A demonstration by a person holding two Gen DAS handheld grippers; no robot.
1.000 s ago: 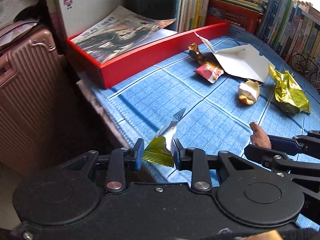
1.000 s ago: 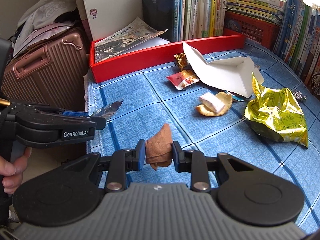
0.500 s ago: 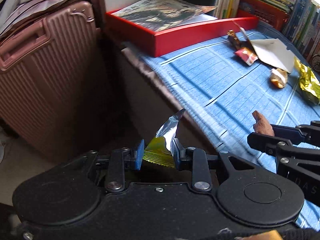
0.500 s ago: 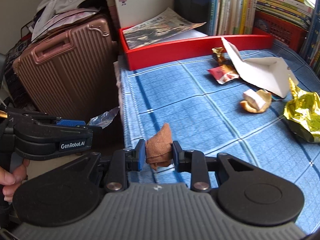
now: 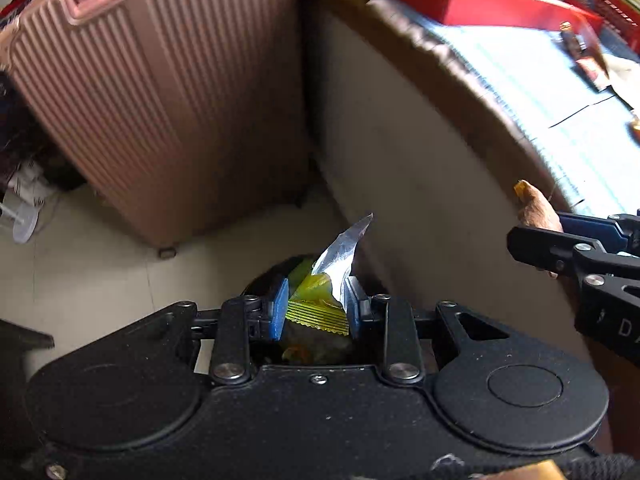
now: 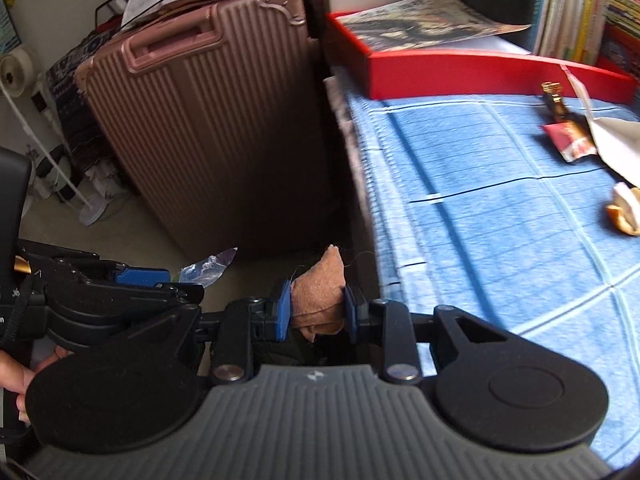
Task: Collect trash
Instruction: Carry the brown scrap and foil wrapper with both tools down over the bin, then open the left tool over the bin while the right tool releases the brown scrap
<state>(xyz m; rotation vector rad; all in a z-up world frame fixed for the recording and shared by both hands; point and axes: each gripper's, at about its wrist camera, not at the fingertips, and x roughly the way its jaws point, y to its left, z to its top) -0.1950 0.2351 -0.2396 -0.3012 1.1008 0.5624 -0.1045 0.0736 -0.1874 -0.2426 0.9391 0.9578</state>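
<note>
Gripping yellow-green wrapper with silver torn tip, crumpled brown tissue

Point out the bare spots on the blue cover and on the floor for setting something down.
Free: the blue cover between the red tray and the near edge, and floor tiles left of the pink suitcase. Crowded: the cover's far right, around the red wrapper and white paper.
</note>
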